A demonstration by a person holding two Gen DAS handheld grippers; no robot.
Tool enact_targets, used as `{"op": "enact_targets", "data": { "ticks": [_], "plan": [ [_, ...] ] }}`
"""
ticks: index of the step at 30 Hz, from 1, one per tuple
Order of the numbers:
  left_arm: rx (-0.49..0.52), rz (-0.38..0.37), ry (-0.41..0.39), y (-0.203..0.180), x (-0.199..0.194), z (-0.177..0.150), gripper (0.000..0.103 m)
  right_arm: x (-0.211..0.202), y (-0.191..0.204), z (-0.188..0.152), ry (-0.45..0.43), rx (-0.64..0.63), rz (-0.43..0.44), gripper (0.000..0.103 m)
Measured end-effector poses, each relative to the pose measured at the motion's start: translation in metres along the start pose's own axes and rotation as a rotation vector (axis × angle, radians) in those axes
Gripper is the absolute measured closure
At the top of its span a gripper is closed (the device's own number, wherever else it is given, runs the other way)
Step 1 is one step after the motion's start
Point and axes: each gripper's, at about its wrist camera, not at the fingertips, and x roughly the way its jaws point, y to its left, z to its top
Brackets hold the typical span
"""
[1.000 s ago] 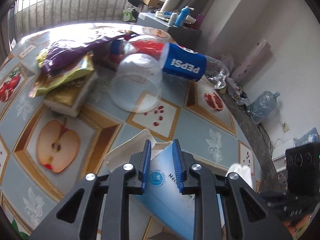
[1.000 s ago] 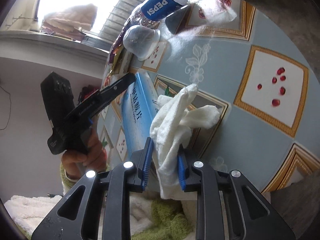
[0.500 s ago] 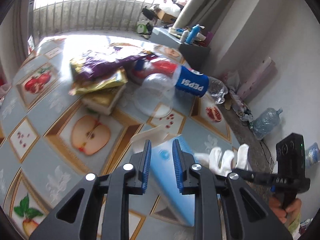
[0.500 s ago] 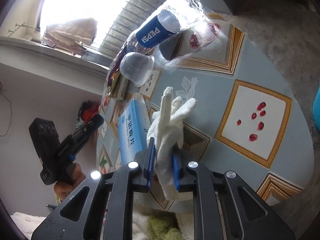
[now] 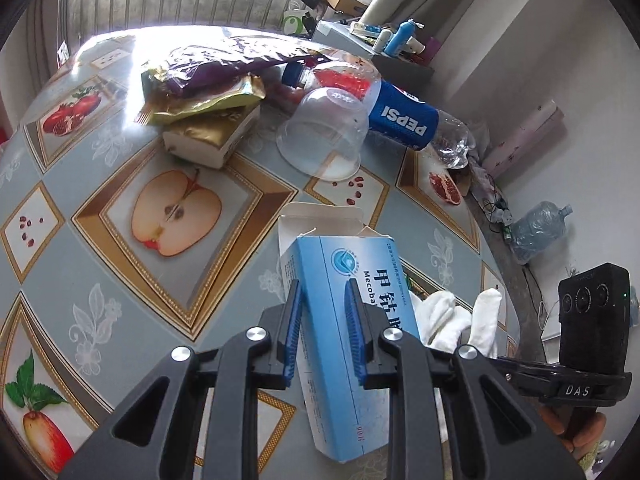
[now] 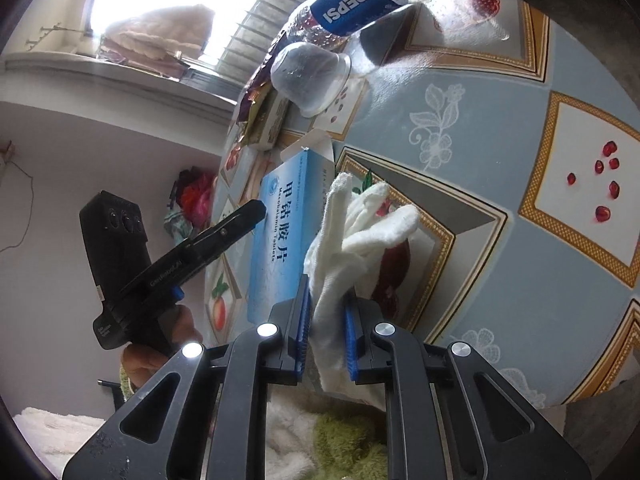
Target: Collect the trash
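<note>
Centrally, the left gripper (image 5: pixel 322 328) clamps the blue carton (image 5: pixel 352 320) across its narrow thickness, one pad on each broad face, at mid-length; the carton's torn-open end projects ahead of the fingertips and its closed end hangs back under the jaws. Thin card of this kind is probably light and nearly empty, stiff along its edges yet easily crushed on the broad faces, so a moderate pinch near a folded edge would be the safer hold. To this tool's right, and slightly behind its tips, lies the white glove (image 5: pixel 452 320).

From the right wrist view, the right gripper (image 6: pixel 326 328) has just been closing, and its jaws now stand narrow with the white glove (image 6: pixel 352 240) bunched between the pads. Knit cloth is soft, limp and light: it will drape and may slide out unless several layers are gathered, as they appear to be at the cuff end, while the fingers flop forward beyond the tips. Left of this tool the blue carton (image 6: pixel 276 232) shows in the left gripper (image 6: pixel 256 212), held by a hand (image 6: pixel 156 352).

Both tools pitch downward toward the table (image 5: pixel 100 184), the left more steeply. Further ahead of them remain a Pepsi bottle (image 5: pixel 400 120), an upturned clear cup (image 5: pixel 324 132) and stacked snack wrappers (image 5: pixel 208 92).
</note>
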Motion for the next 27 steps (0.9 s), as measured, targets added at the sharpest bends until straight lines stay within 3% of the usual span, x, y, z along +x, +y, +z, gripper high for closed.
{"op": "enact_targets", "data": {
  "ticks": [2, 4, 6, 9, 11, 18, 27],
  "plan": [
    [0.003, -0.005, -0.008, -0.003, -0.004, 0.001, 0.082, -0.01, -0.004, 0.005, -0.033, 0.01, -0.009, 0.088],
    [0.014, -0.011, -0.008, -0.008, -0.008, 0.001, 0.073, -0.03, -0.014, 0.01, -0.079, 0.018, -0.028, 0.088],
    [0.022, -0.001, -0.002, -0.014, -0.01, -0.001, 0.048, -0.042, -0.019, 0.015, -0.125, 0.03, -0.053, 0.088],
    [0.047, 0.015, 0.006, -0.026, -0.008, -0.004, 0.03, -0.053, -0.026, 0.02, -0.169, 0.037, -0.099, 0.088],
    [0.07, 0.043, 0.005, -0.035, -0.005, -0.007, 0.024, -0.056, -0.029, 0.021, -0.182, 0.042, -0.112, 0.088],
    [0.1, 0.118, 0.018, -0.052, 0.013, -0.01, 0.016, -0.065, -0.028, 0.02, -0.262, 0.027, -0.169, 0.088],
    [0.121, 0.166, 0.019, -0.051, 0.02, -0.013, 0.015, -0.09, -0.025, 0.028, -0.339, -0.025, -0.219, 0.085]
  ]
}}
